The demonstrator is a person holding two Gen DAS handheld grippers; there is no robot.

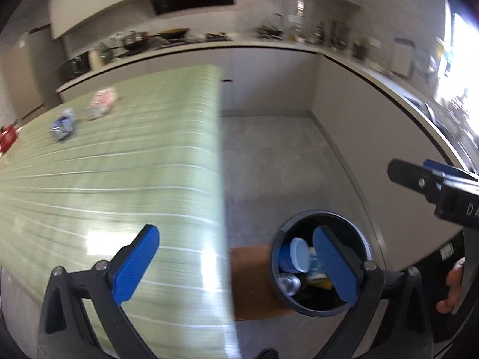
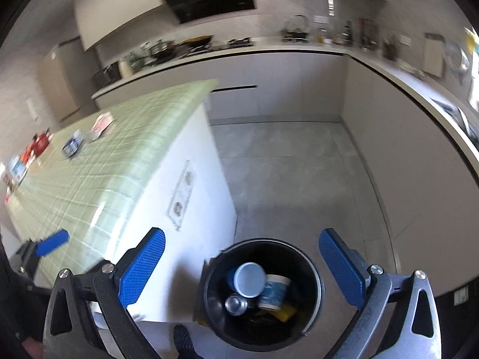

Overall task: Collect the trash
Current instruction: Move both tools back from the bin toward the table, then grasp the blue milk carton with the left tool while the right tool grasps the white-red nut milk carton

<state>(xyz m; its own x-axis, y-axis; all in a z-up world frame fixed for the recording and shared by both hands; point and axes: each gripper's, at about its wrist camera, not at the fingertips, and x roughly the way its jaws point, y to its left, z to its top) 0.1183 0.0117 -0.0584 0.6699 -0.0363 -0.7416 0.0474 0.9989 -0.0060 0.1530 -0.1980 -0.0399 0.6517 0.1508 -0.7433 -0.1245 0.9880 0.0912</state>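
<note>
**Both tongs empty over the bin**

The left tongs [image 1: 236, 266] and right tongs [image 2: 242, 266] are wide apart and hold nothing. The black bin [image 2: 314, 272] stands on the floor beside the green desk [image 1: 119, 164], with cups and a can inside. A blue wrapper [image 1: 63, 124] and a pink wrapper [image 1: 101, 101] lie far back on the desk.

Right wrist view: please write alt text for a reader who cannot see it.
The open, empty right gripper hangs above a black trash bin on the floor, which holds a blue cup, a paper tub and a can. To the left, a green-topped table carries blurred wrappers.
</note>
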